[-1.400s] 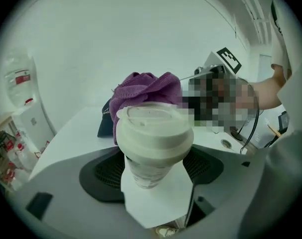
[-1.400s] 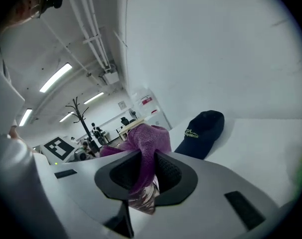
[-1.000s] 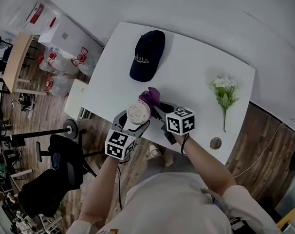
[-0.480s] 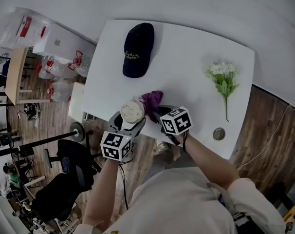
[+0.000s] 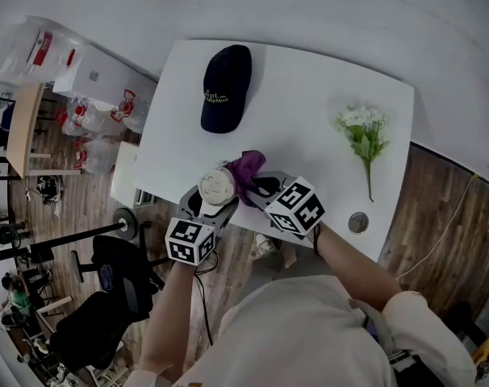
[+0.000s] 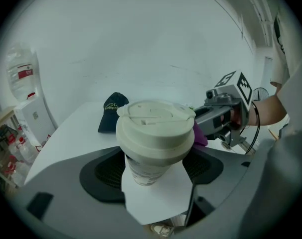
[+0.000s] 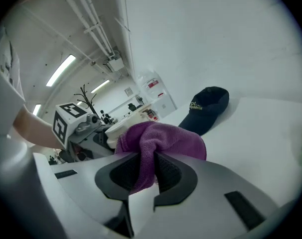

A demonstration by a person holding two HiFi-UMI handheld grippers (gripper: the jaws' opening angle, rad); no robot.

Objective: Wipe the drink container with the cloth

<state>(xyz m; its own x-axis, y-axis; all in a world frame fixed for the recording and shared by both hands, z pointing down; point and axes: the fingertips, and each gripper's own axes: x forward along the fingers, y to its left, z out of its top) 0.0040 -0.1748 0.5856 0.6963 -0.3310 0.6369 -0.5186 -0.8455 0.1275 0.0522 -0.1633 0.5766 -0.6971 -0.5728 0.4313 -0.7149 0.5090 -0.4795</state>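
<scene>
While left hand-held gripper [image 6: 153, 167] clamps lidded cup [image 6: 155, 133], right hand-held gripper [image 7: 153, 172] pinches purple cloth [image 7: 163, 138], seemingly touching cup.

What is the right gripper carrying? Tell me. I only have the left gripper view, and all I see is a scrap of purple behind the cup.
Observer: The right gripper view shows the right gripper with its fingers shut on a purple cloth, which is bunched up above them.
Operator: Now report what lies on the table further to the right.
Observer: In the head view, a sprig of white flowers lies flat on the white table, well apart from the cup and both grippers.
</scene>
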